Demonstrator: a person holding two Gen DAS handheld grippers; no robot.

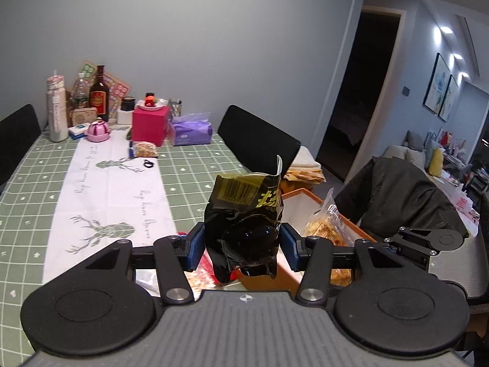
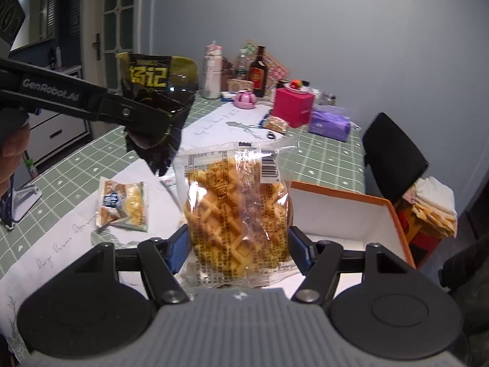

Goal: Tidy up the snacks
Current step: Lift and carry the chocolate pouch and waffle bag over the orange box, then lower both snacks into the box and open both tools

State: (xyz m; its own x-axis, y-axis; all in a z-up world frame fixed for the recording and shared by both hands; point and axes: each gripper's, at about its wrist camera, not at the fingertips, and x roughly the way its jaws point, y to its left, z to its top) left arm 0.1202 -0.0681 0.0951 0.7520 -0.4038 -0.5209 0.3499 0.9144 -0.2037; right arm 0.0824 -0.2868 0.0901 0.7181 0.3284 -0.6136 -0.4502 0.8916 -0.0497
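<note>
Left gripper pinched a black snack packet above the table, right gripper clamped a clear waffle bag beside the orange box, white interior visible, contents unclear.

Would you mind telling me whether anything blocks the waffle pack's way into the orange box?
Nothing visible does. The waffle pack is held in the right tongs just beside the orange box, whose open top shows a bare white inside. The black snack bag hangs well off to the other side.

Both raised: left tool and right tool apparently clamped, angled downward.
</note>
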